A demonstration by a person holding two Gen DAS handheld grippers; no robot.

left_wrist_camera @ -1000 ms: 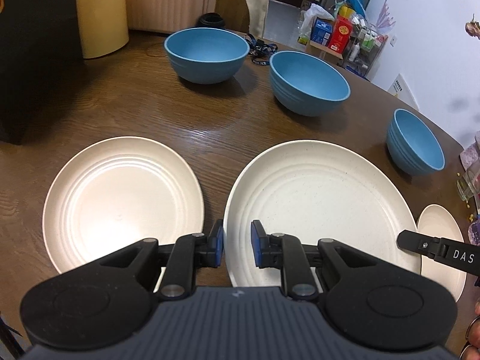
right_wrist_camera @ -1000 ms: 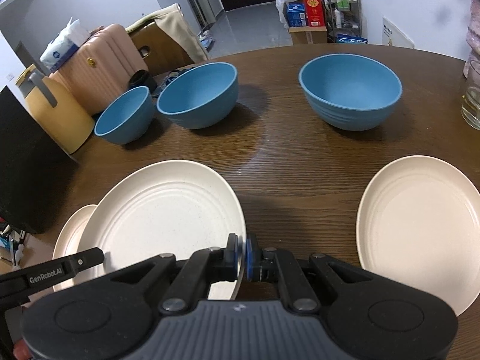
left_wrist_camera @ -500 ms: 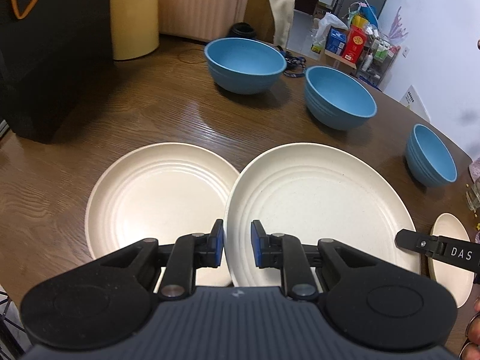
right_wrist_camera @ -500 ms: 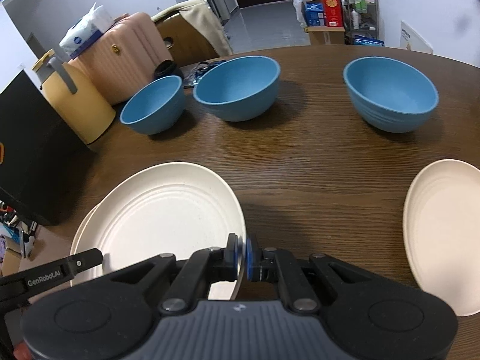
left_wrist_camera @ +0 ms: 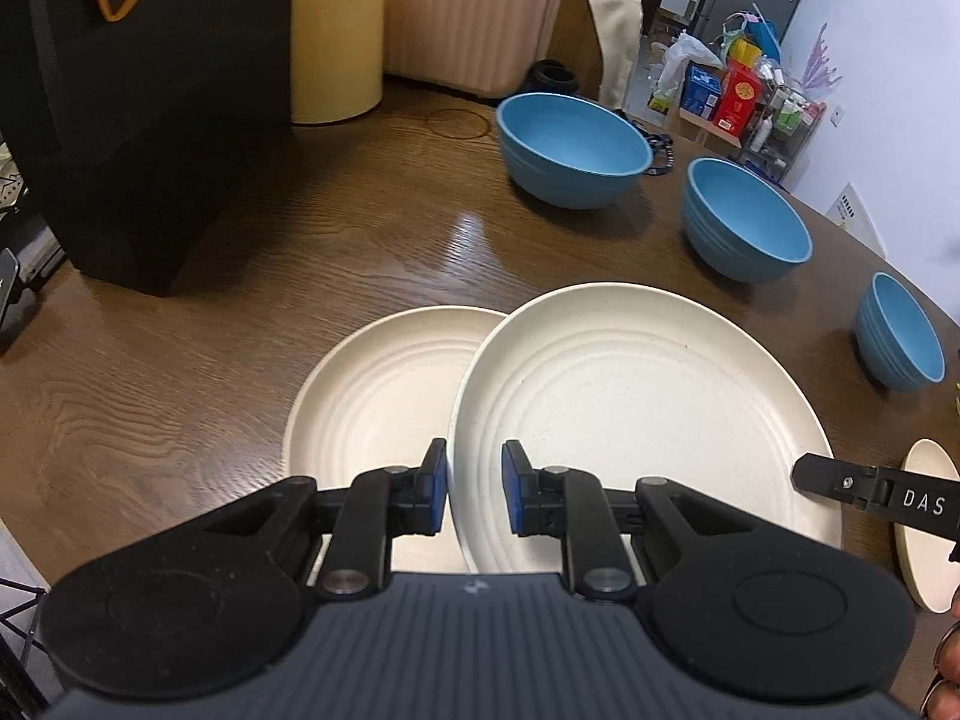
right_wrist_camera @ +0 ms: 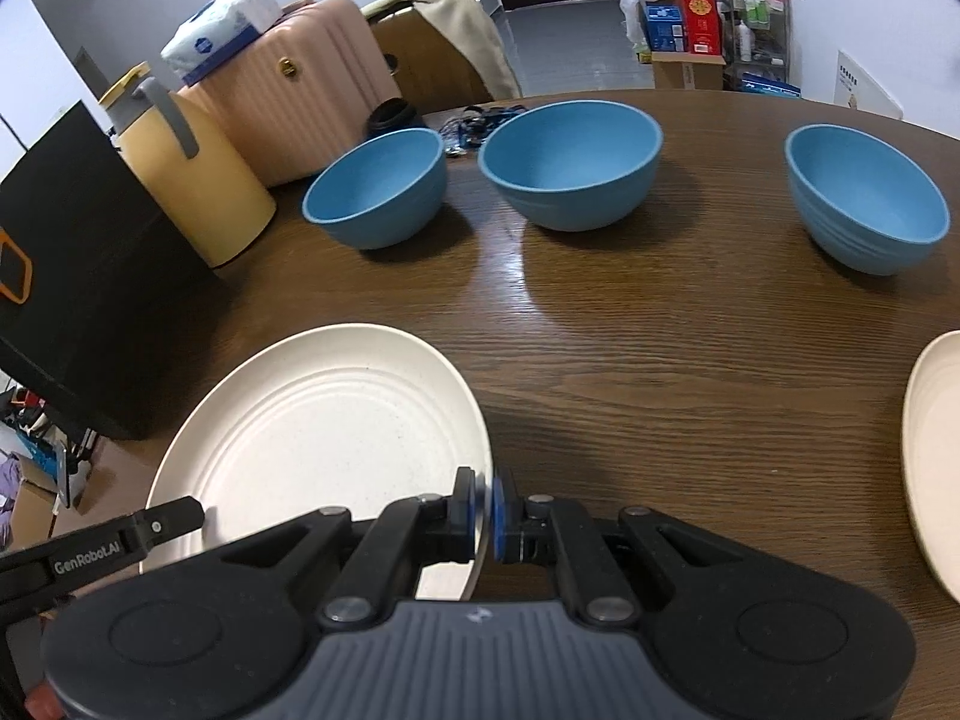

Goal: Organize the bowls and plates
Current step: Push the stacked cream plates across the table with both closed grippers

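Everything is placed vs. the held plate, L to R.

Far L and behind it: a tall black box w/ an orange logo [left_wrist_camera: 138, 90], then a pale yellow plastic jug [left_wrist_camera: 336, 30], both on the dark wood-grain table [left_wrist_camera: 180, 372].

Just L of it and partly under its edge: a second cream ribbed round plate [left_wrist_camera: 372, 396], lying flat on the table.

The L claw [left_wrist_camera: 474, 495] is closed down on the L rim of the large cream ribbed round plate [left_wrist_camera: 630, 408], w/ the lip between the blue pads. The plate is held up off the table, roughly level, and overlaps the second plate.

The R claw [right_wrist_camera: 483, 516] is pinched tight on the opposite rim, its pads nearly meeting on the thin edge. So both claws carry the one plate.

Behind it and running R: three blue ribbed round bowls, big [left_wrist_camera: 573, 144], mid [left_wrist_camera: 747, 216] and small [left_wrist_camera: 900, 330], all upright, empty and well apart.

Just R of it: a small cream round plate [left_wrist_camera: 924, 516], flat on the table.

Handling, prob.: the plate looks like light, stiff plastic or fibre, not brittle. The surface is smooth, so the rim could slip or pivot in a narrow pinch. Best hold is the raised lip at two opposite points, as now, keeping it level. It should nest on the second plate if lowered centred. For the bowls, take the rim wall, one pad inside and one outside.
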